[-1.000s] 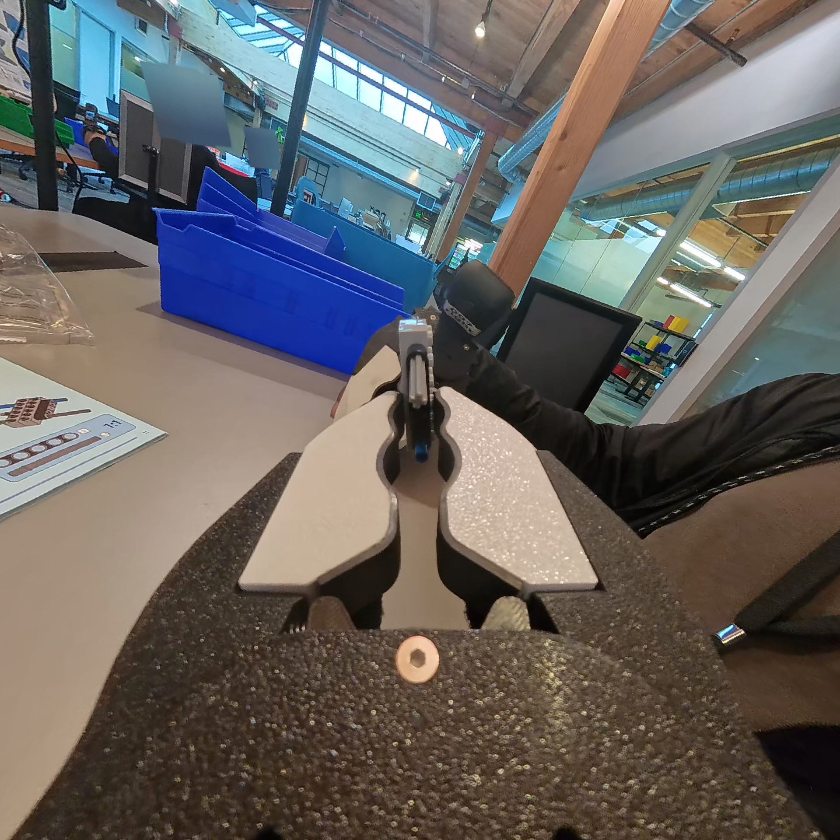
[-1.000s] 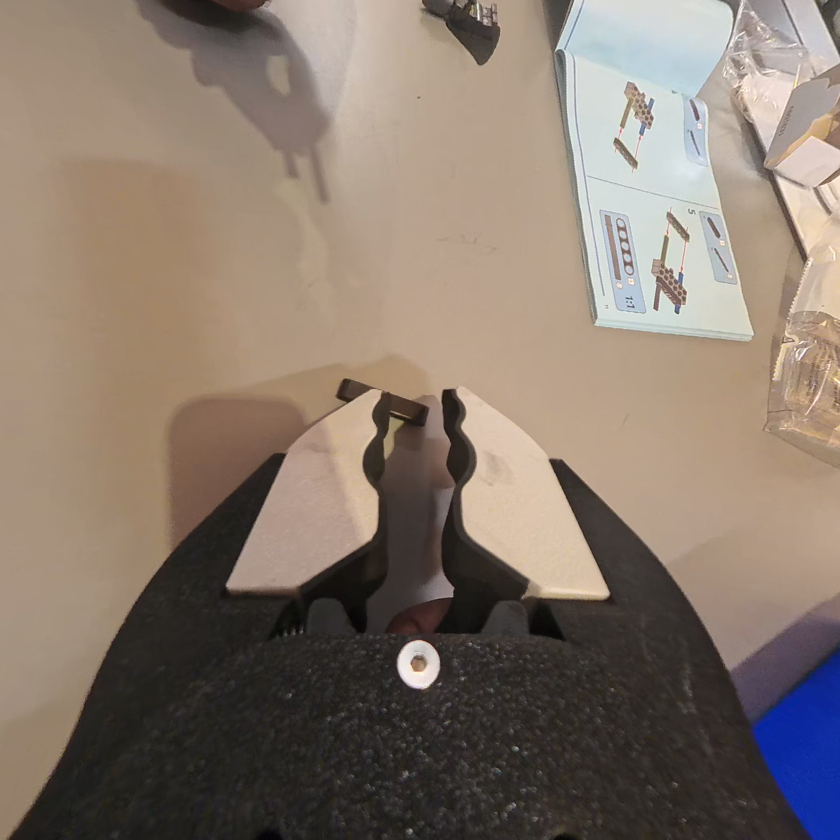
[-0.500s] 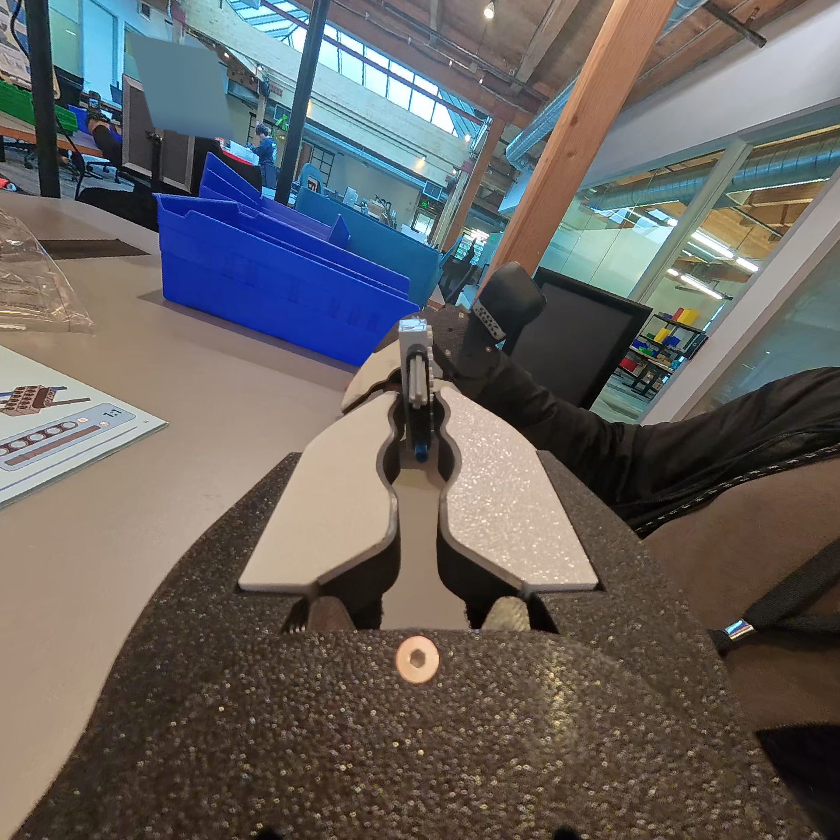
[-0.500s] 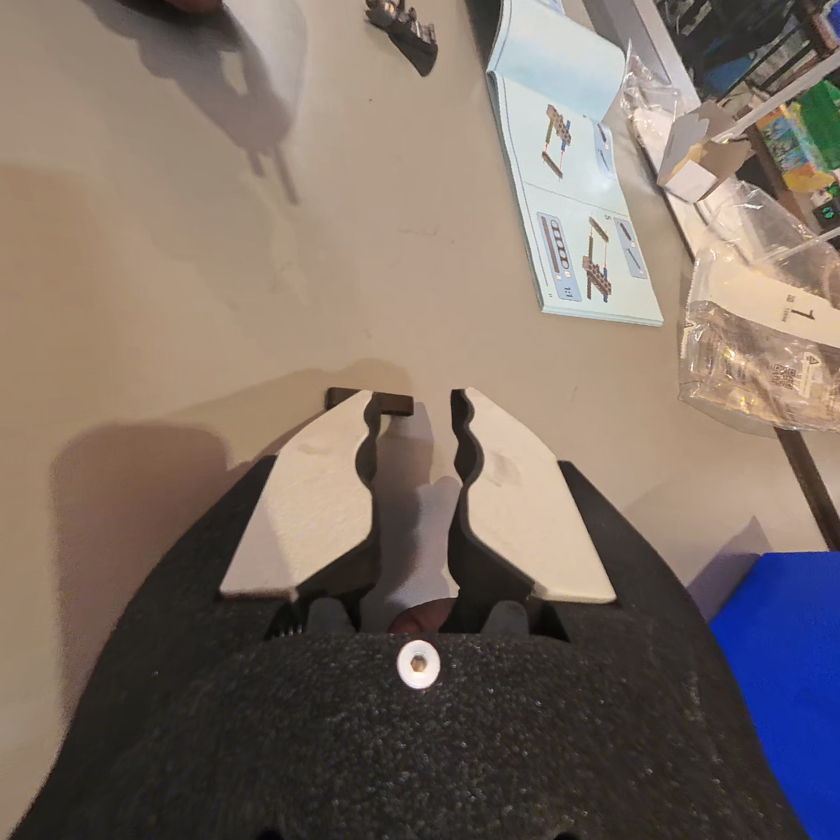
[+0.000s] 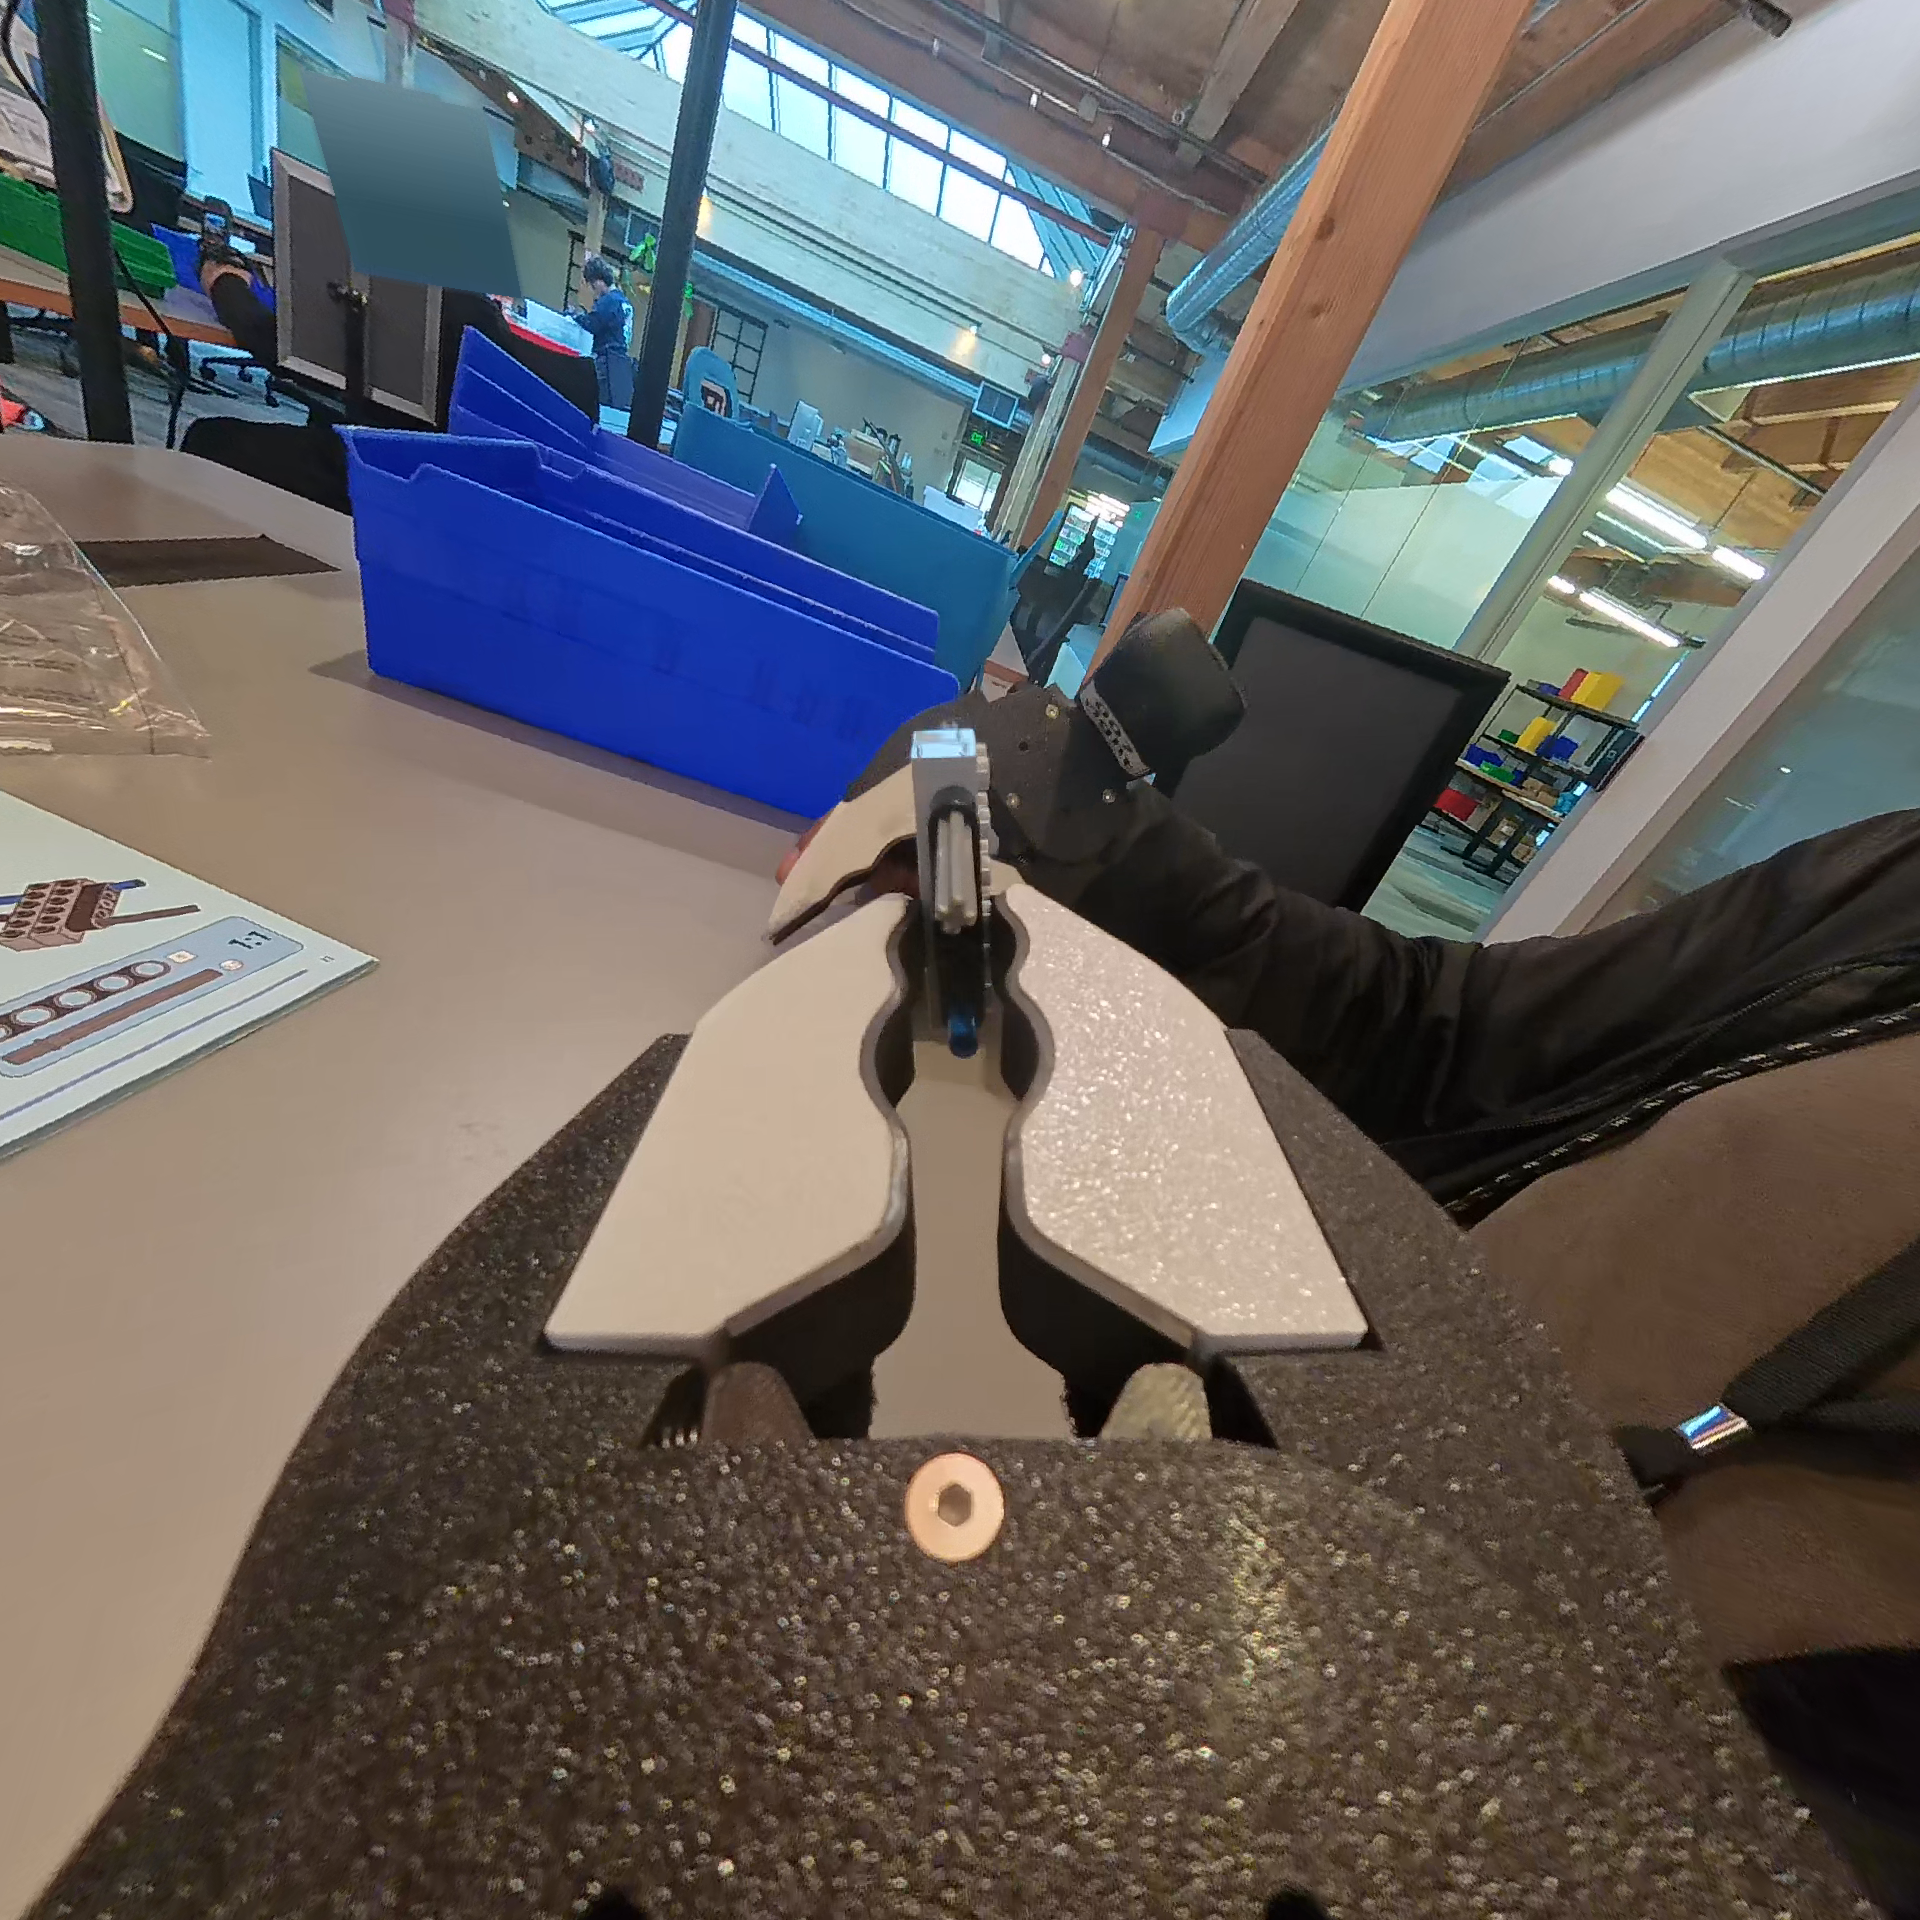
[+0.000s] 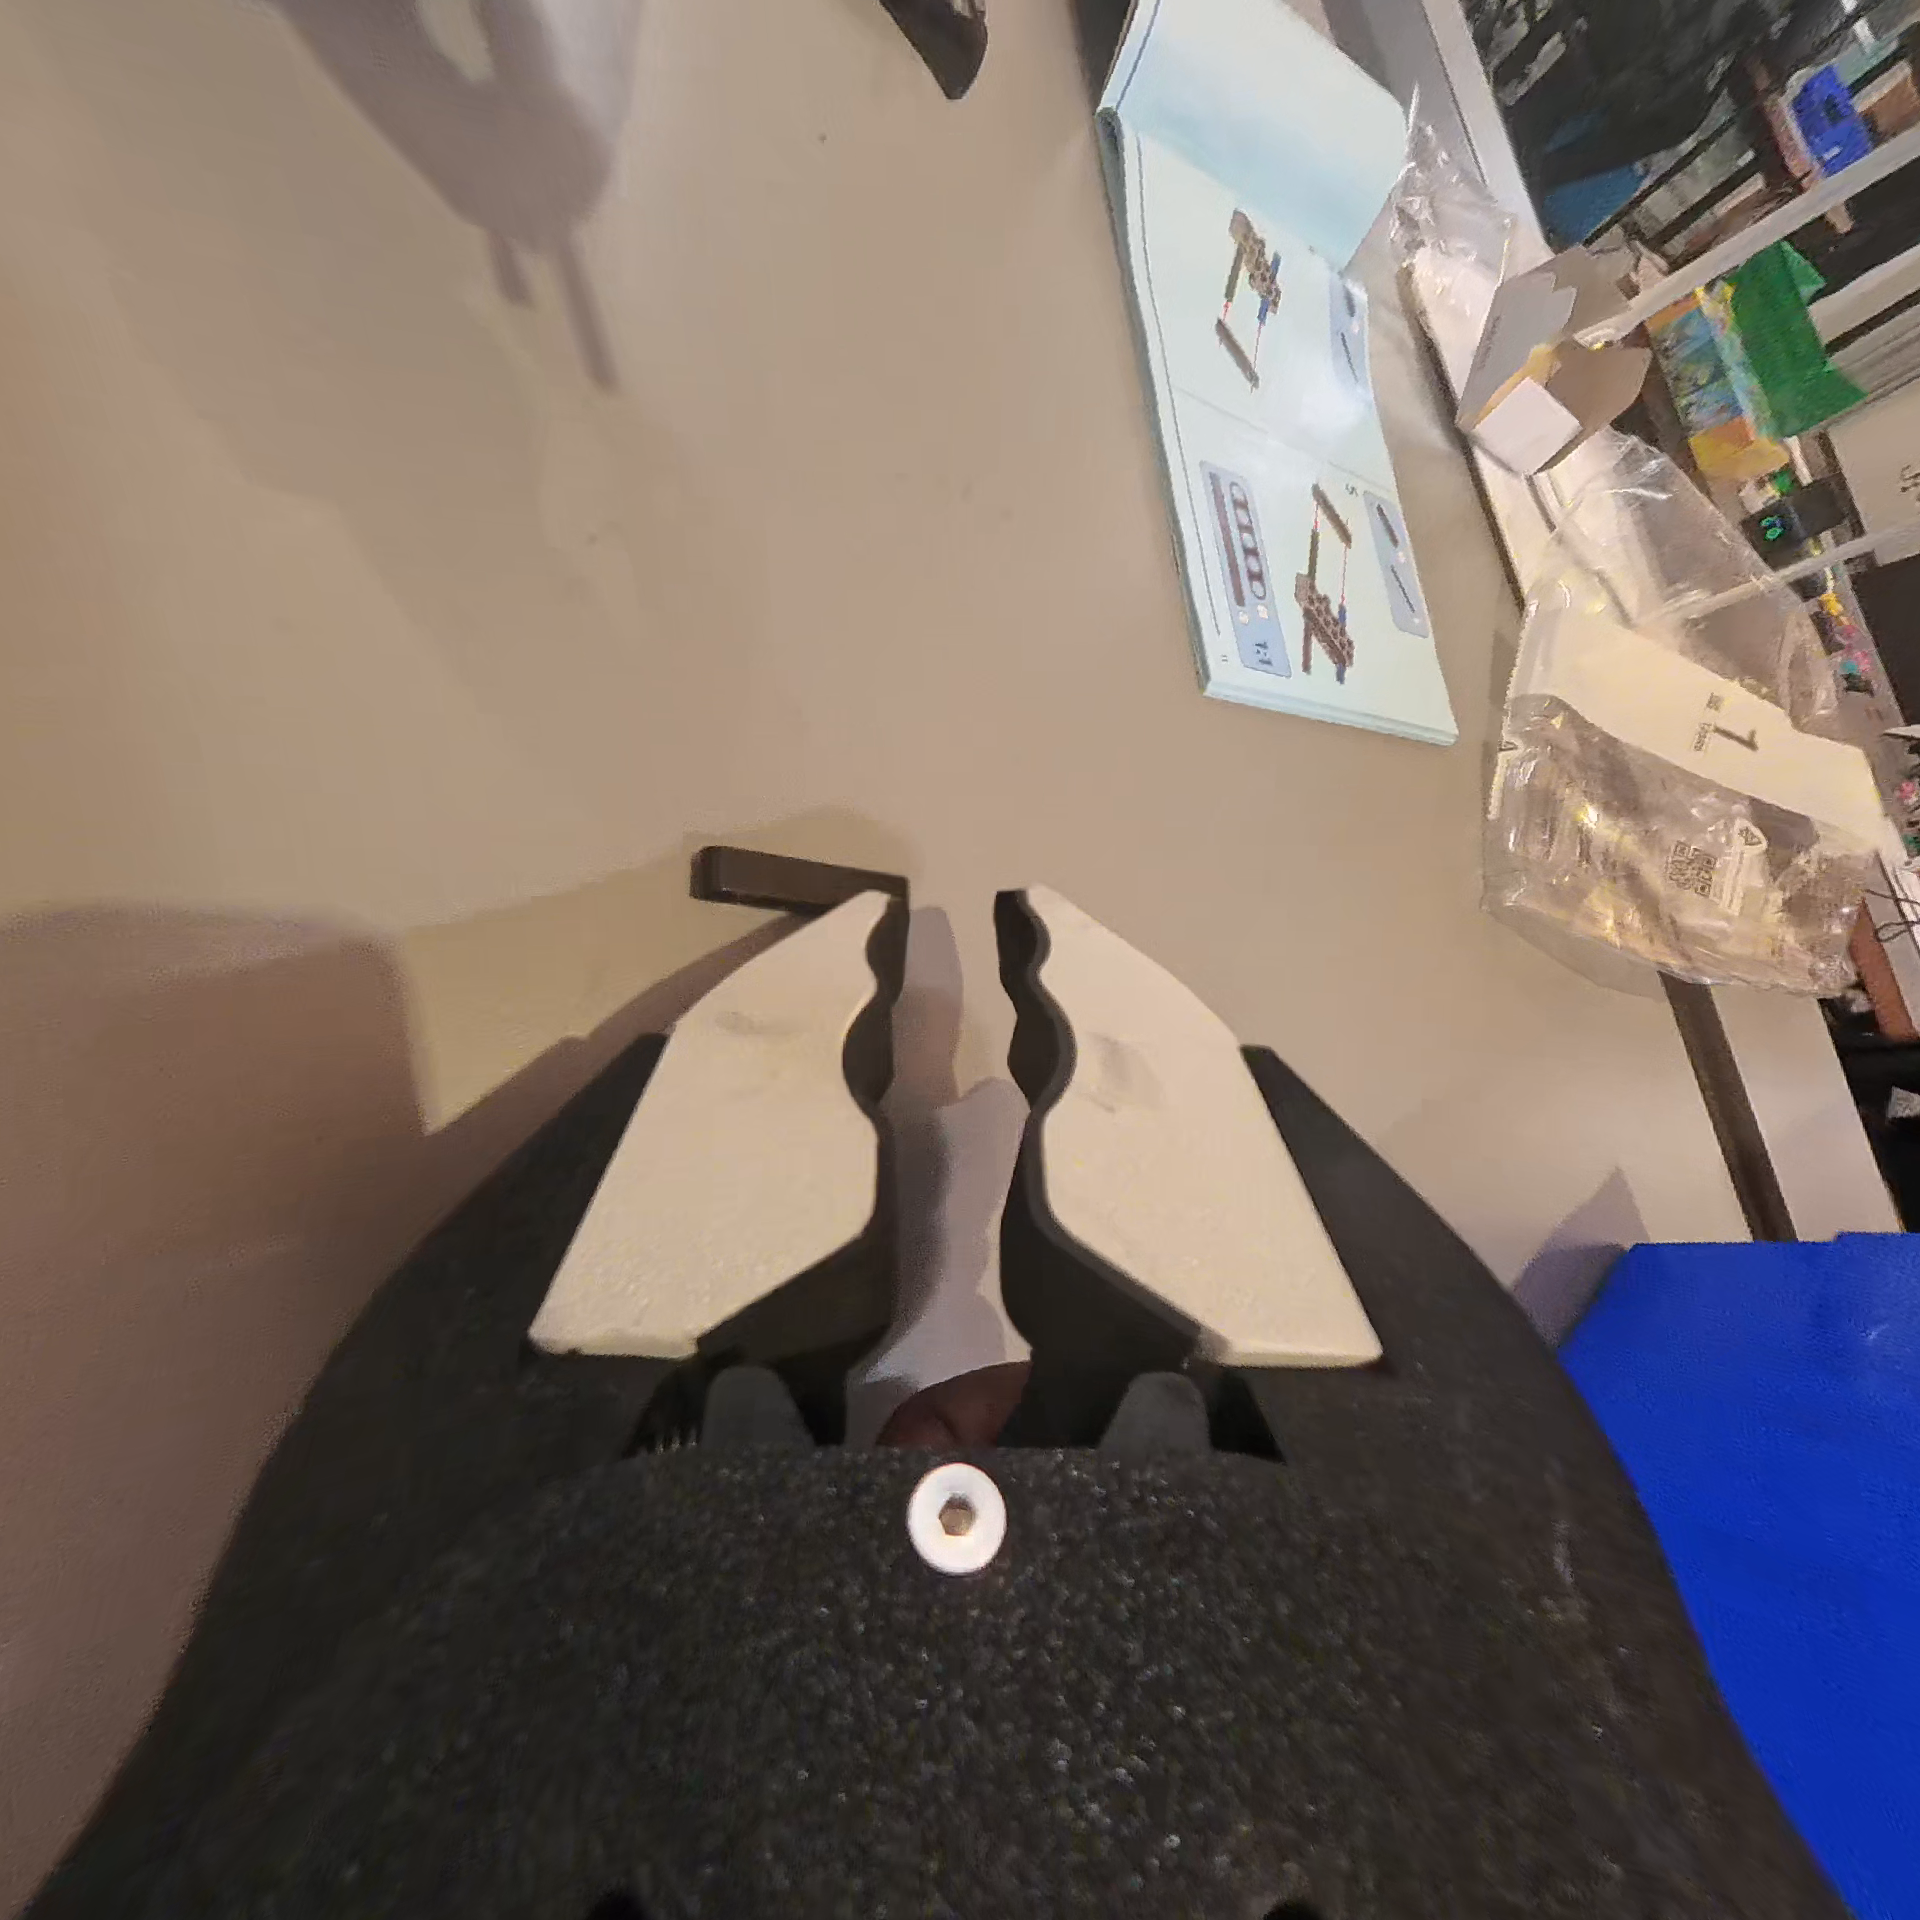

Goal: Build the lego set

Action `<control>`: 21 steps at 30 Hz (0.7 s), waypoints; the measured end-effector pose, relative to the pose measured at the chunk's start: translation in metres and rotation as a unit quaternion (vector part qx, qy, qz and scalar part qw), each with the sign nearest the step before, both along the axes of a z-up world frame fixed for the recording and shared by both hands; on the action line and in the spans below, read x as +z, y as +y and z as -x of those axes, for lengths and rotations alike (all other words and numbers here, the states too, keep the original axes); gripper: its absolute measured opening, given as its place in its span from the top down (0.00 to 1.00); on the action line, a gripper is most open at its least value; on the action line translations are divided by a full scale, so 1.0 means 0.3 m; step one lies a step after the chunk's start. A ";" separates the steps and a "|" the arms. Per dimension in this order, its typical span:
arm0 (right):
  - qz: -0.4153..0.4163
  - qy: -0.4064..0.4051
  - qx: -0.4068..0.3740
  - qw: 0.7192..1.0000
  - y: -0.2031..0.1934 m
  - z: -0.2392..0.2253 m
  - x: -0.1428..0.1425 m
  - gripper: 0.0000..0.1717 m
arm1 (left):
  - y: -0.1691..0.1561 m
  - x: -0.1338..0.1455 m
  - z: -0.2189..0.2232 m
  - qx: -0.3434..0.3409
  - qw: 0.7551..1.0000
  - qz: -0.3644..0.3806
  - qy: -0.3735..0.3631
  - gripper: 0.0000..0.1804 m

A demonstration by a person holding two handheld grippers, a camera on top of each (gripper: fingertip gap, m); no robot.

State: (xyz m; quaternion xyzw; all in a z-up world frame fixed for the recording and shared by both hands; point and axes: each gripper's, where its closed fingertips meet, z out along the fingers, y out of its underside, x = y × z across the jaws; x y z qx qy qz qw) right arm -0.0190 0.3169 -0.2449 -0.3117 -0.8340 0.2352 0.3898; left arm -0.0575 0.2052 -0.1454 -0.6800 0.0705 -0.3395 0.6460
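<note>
My left gripper (image 5: 954, 914) is shut on a small brick assembly (image 5: 948, 821), a grey brick with black parts and a blue pin (image 5: 961, 1029). It holds the assembly upright above the beige table (image 5: 468, 883). My right gripper (image 6: 951, 904) is open, low over the table (image 6: 520, 623). A dark flat beam (image 6: 790, 873) lies on the table at its left fingertip (image 6: 852, 925), left of the gap, and only table shows between the pads. The right gripper also shows in the left wrist view (image 5: 831, 873), just beyond the assembly.
An open instruction booklet (image 6: 1299, 468) lies ahead on the right and also shows in the left wrist view (image 5: 125, 987). Clear plastic bags (image 6: 1662, 831) and a small white box (image 6: 1538, 374) lie near the table's edge. Blue bins (image 5: 623, 623) stand on the table. A person's dark sleeve (image 5: 1455, 987) is on the right. The tips of one gripper are about 15 cm away from the tips of the other.
My right gripper's fingers spread wider, then narrowed, and the view tilted. The dark beam, earlier reaching into the gap, now lies left of it. The left gripper kept its grasp, almost still.
</note>
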 end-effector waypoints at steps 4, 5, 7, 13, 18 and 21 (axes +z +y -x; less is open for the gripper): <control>0.005 -0.020 -0.001 1.000 -0.001 -0.005 -0.007 0.89 | 0.003 -0.005 -0.001 0.001 1.000 0.003 0.003 0.94; 0.012 -0.024 0.005 1.000 -0.007 -0.009 -0.005 0.86 | 0.003 -0.005 0.000 0.001 1.000 0.003 0.002 0.94; 0.033 -0.030 0.022 0.999 -0.020 -0.012 0.003 0.82 | 0.003 -0.005 0.003 0.002 1.000 0.003 0.000 0.94; -0.041 -0.089 0.089 0.991 -0.015 -0.013 -0.002 0.81 | 0.005 -0.006 0.009 0.005 1.000 0.004 -0.004 0.94; -0.144 -0.175 0.156 0.961 -0.040 -0.019 -0.025 0.79 | 0.005 -0.007 0.008 0.004 1.000 0.005 -0.003 0.94; -0.162 -0.195 0.186 0.949 -0.070 -0.007 -0.029 0.79 | 0.004 -0.008 0.007 0.003 1.000 0.007 0.001 0.94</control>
